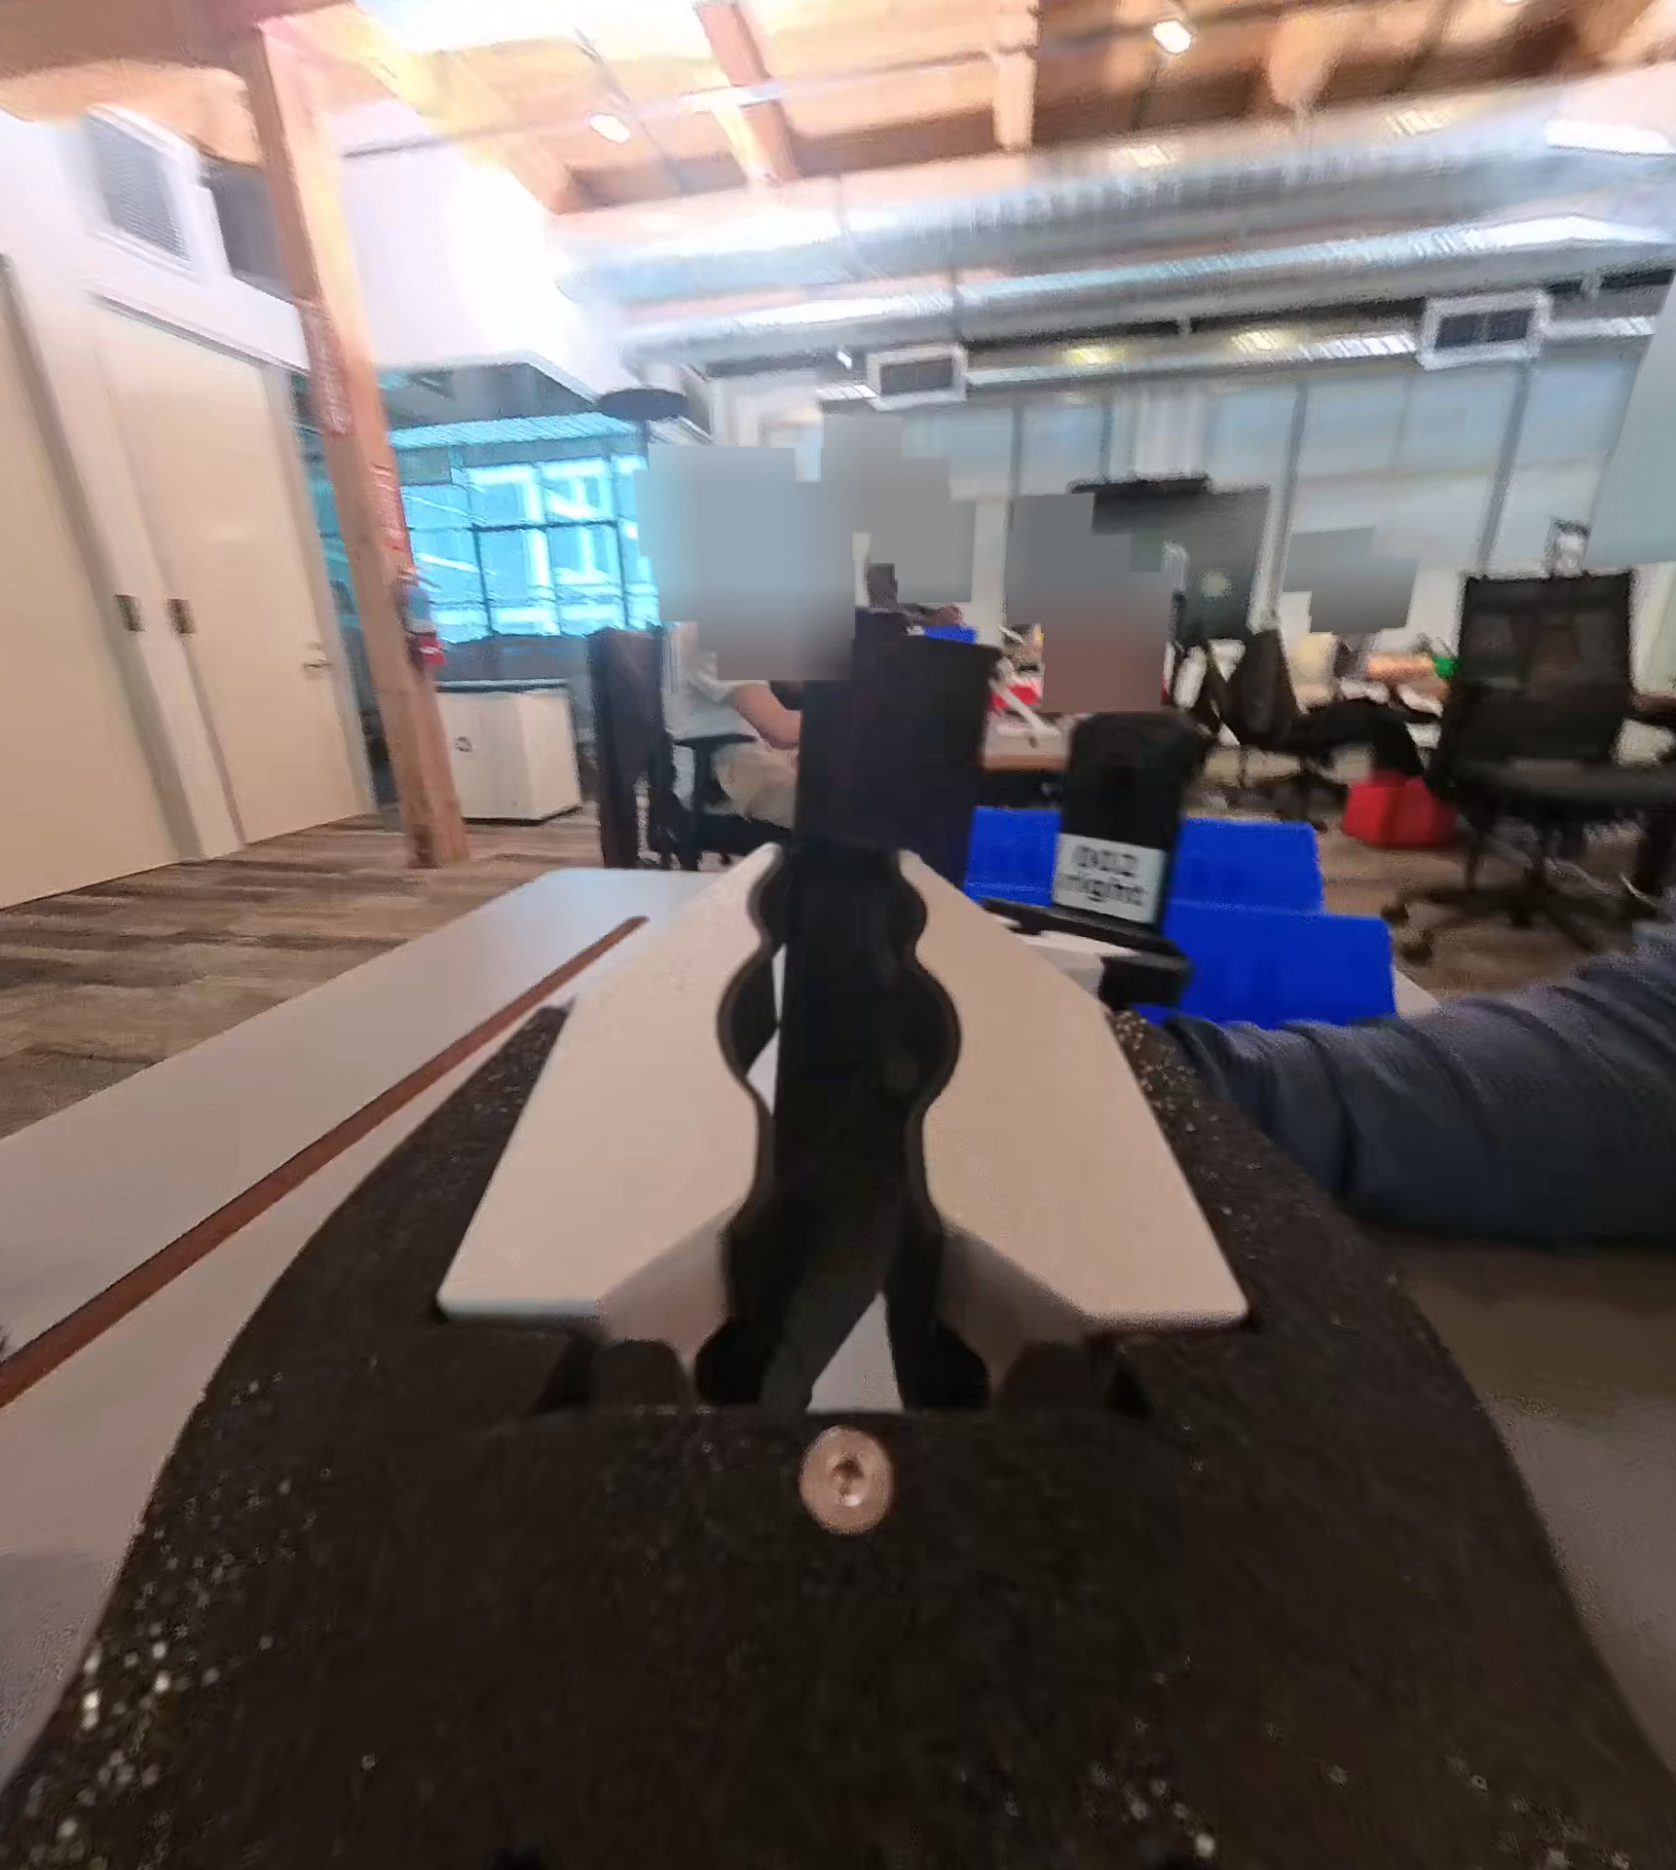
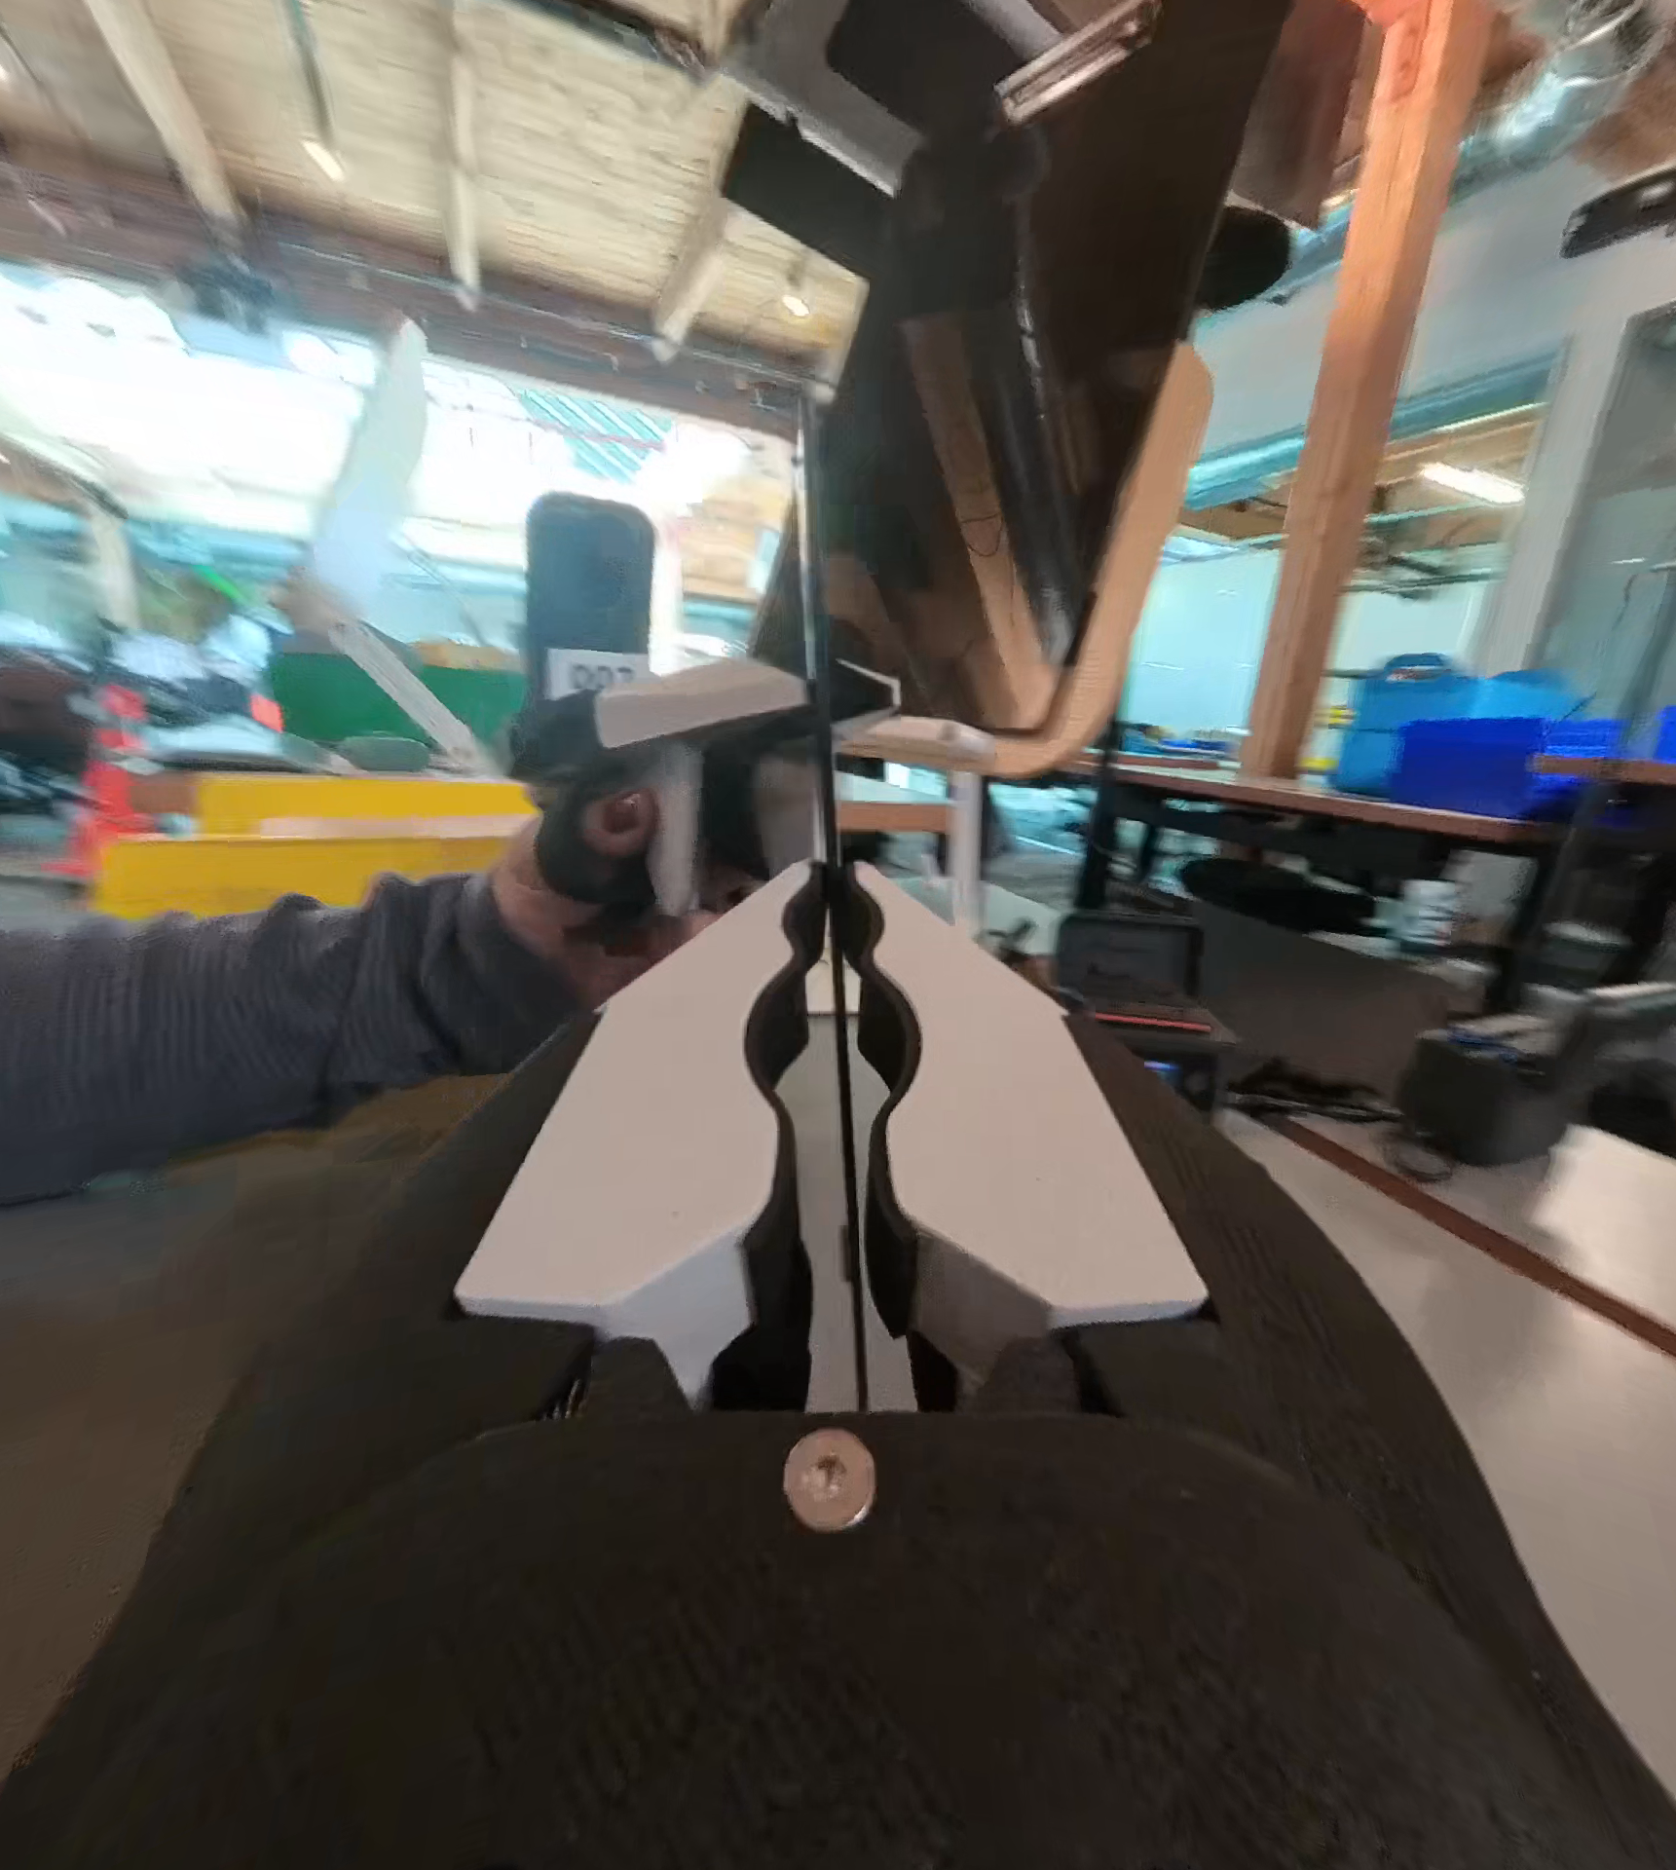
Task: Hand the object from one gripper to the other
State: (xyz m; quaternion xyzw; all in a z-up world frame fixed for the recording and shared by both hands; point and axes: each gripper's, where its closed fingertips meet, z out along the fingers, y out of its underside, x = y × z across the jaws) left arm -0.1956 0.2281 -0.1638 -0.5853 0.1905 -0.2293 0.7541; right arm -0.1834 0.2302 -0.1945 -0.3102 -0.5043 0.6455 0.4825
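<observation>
A thin, flat black plate [image 1: 844, 1063] stands upright between the white fingers of my left gripper [image 1: 844, 860], which is shut on it. In the right wrist view the same plate [image 2: 844, 1164] shows edge-on as a thin black line running along my right gripper [image 2: 828, 880], whose jaws are closed against it at the tips. The left gripper [image 2: 813, 698] shows farther off there, clamped across the plate higher up. The right gripper's black body [image 1: 1112, 799] shows beside the plate in the left wrist view. Both hold the plate above the table.
A white table [image 1: 206, 1113] with a brown strip lies below. Blue bins [image 1: 1269, 941] stand behind the grippers. A person's sleeved arm [image 1: 1471, 1093] reaches in from the right. Office chairs [image 1: 1542, 729] and a wooden post [image 1: 358, 506] stand farther back. Black cases [image 2: 1127, 961] sit beyond the table. My right fingertips sit around 4 cm from my left ones.
</observation>
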